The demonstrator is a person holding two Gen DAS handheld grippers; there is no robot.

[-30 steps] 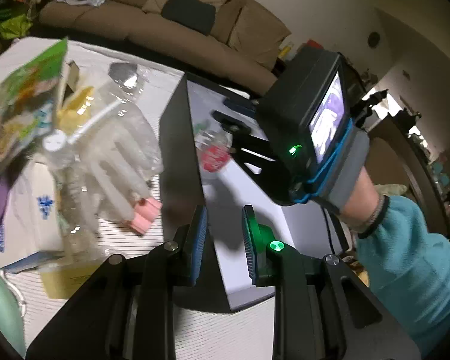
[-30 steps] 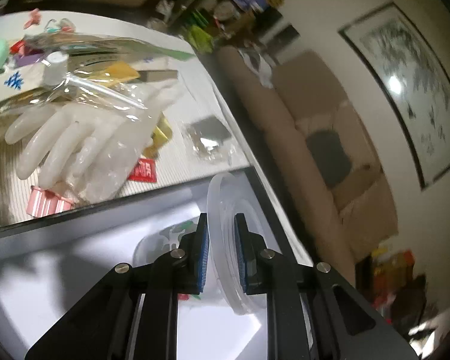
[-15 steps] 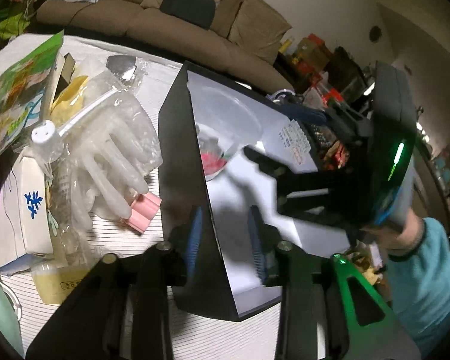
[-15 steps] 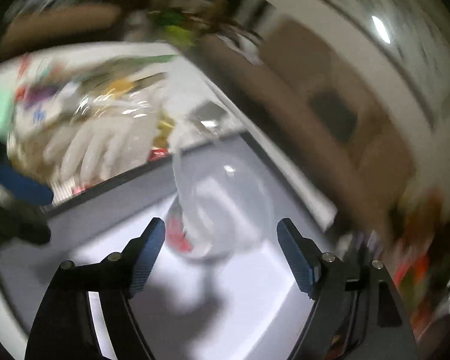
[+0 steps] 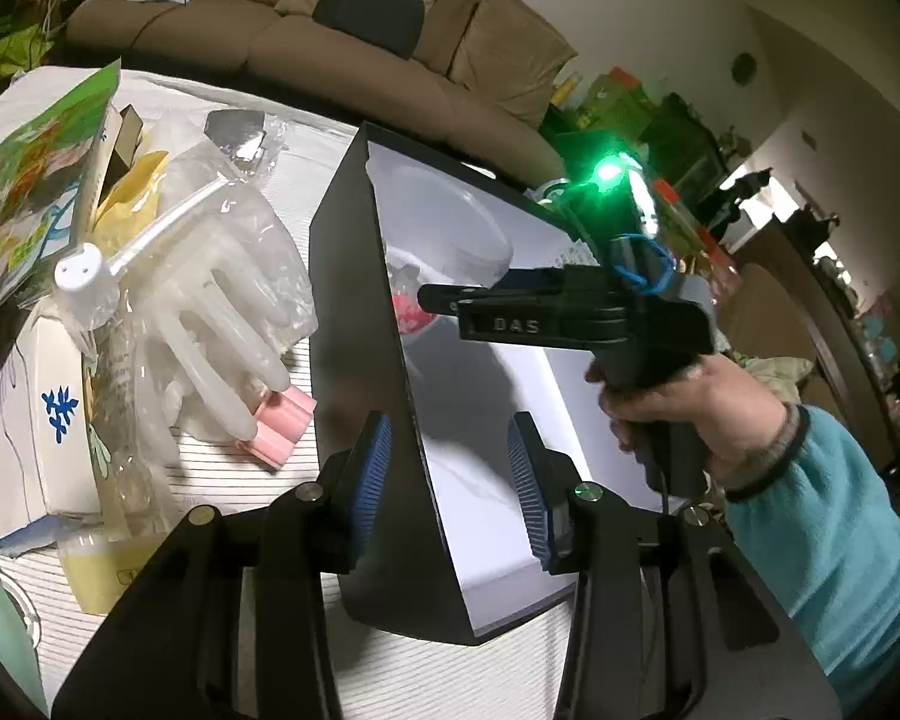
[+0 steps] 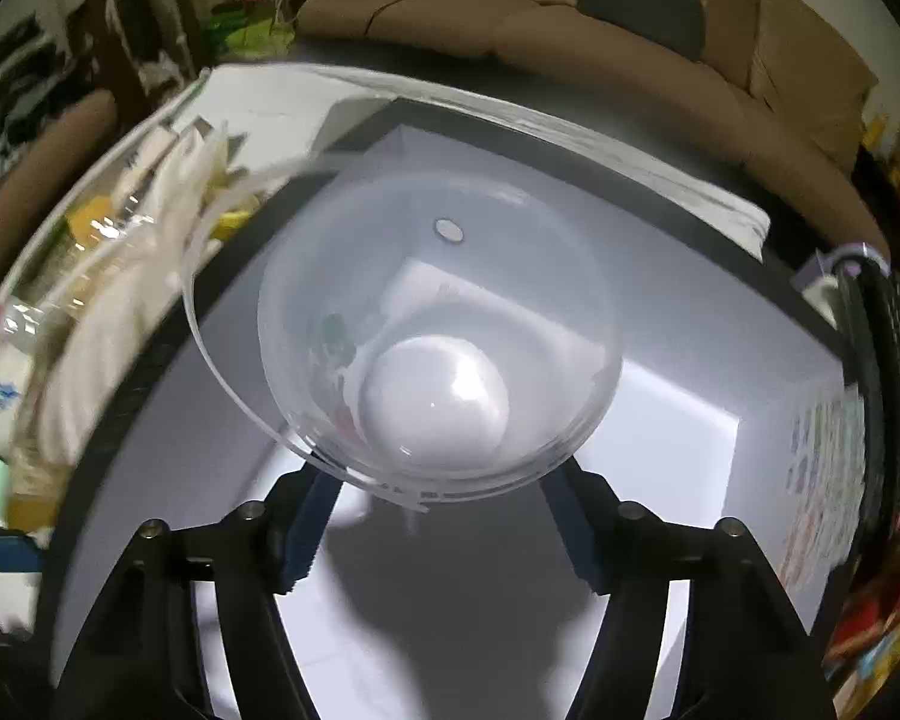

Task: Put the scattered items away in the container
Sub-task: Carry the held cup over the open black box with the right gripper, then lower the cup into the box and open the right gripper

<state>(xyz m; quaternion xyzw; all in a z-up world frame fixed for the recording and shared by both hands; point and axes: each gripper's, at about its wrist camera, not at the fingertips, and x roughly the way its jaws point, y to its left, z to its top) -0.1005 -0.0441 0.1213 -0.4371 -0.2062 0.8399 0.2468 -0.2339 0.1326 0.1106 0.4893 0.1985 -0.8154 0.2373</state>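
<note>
One striped white table [image 5: 306, 192] fronts a tan sofa [image 5: 330, 42].

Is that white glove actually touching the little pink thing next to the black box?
Touching. In the left wrist view the bagged white glove rests its fingertips on the pink piece, overlapping its top edge with no gap.

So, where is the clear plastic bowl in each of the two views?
Left wrist view: the clear plastic bowl is upper centre, inside the black container, at its far end.
Right wrist view: the bowl fills the centre, just beyond the right tongs.
Shared landmark: the brown sofa behind the table.
</note>
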